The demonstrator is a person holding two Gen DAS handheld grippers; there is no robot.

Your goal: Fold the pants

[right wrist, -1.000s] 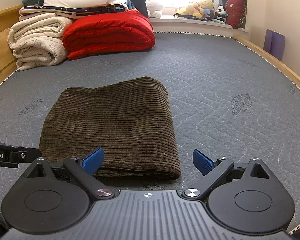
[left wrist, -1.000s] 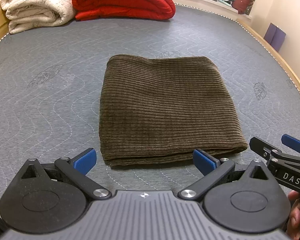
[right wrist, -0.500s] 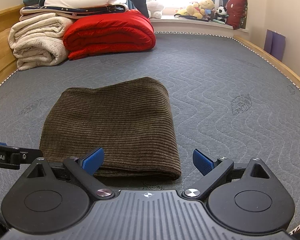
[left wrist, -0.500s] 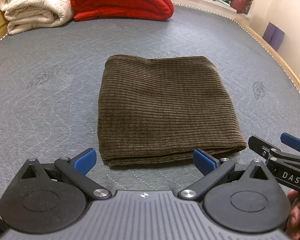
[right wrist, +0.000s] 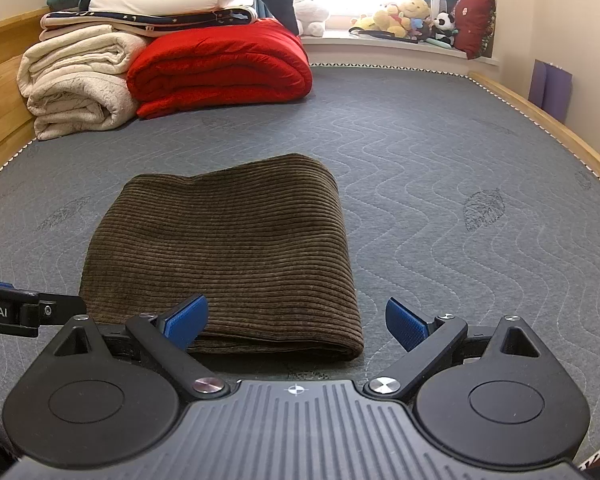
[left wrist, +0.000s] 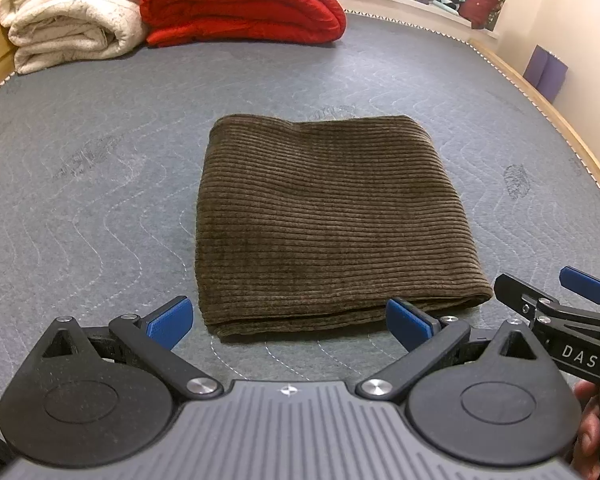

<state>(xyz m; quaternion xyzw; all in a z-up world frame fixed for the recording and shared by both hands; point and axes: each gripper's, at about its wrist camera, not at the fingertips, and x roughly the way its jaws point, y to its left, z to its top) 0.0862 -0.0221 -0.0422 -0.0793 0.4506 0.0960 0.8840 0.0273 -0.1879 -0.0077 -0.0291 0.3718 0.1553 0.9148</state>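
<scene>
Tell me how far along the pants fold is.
Folding looks done: the brown corduroy pants lie as a compact, squared rectangle on the grey mattress. Nothing is in hand; the left claw and right claw are open at its near edge. Probably only pulling away remains.

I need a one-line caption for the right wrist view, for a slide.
Open right gripper facing brown corduroy pants folded flat on the grey quilted mattress.
</scene>
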